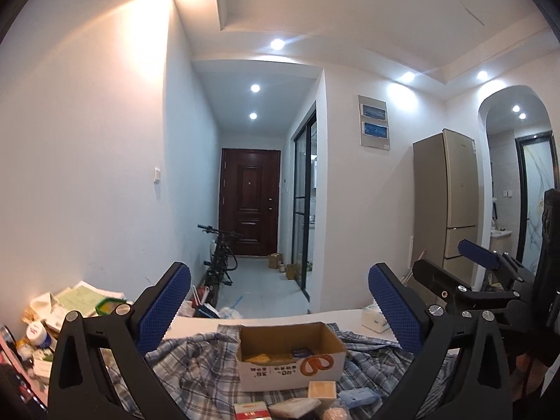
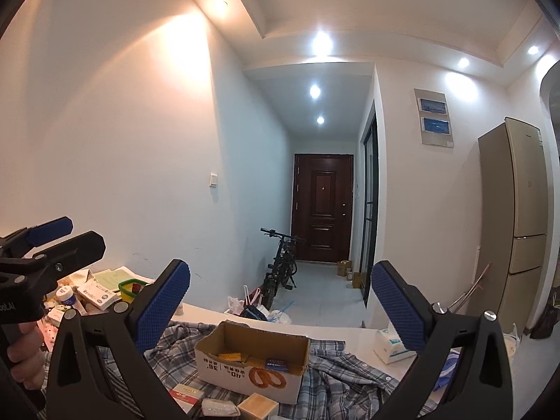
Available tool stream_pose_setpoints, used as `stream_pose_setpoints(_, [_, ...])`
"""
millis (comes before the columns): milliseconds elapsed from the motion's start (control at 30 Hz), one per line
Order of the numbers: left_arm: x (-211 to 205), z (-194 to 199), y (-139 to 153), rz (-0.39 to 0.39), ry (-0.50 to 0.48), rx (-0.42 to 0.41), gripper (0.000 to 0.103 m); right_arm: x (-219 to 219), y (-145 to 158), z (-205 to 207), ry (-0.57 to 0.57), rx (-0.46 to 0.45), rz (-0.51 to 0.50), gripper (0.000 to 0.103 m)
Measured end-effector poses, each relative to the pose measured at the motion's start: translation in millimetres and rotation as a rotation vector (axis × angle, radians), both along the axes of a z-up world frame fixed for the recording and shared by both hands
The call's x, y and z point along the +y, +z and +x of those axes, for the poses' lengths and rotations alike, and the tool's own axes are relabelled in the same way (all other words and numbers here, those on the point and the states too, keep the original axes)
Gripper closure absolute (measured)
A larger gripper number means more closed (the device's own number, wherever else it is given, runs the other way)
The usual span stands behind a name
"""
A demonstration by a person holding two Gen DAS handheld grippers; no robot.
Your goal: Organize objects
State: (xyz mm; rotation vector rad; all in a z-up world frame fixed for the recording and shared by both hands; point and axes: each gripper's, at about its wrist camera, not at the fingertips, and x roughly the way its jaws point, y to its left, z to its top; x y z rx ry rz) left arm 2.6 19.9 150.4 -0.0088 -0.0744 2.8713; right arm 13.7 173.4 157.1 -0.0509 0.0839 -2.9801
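Left hand-held gripper (image 1: pixel 280 301) and right hand-held gripper (image 2: pixel 280 301) both released, held empty above open cardboard box (image 2: pixel 252 360), box set on plaid shirt (image 2: pixel 336 385) mid-surface (image 2: pixel 336 332), far edge clear, clutter pile (image 2: pixel 91 294) crowded at left, tissue pack (image 2: pixel 388 344) right, small boxes (image 2: pixel 257 407) at near edge.

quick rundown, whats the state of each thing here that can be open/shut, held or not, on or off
left gripper: open, holding nothing
right gripper: open, holding nothing
cardboard box: open at the top, a few small items inside, sitting on the plaid shirt
plaid shirt: spread out, crumpled, on the table
front door: shut
fridge: doors shut
ceiling lights: on
tissue pack: lying on the table, untouched
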Motion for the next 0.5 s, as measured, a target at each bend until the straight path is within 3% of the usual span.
stream_pose_setpoints(133, [-5.0,-1.8,-14.5,0.032,0.003,-0.014,0.000,3.0,-6.6,4.6,-0.007,-0.012,-0.019,0.000])
stream_pose_setpoints(500, [-3.6,-9.9,-75.7,0.024,0.076,-0.080,0.000,21.1,-49.0,-4.5,-0.041,-0.114,-0.051,0.000])
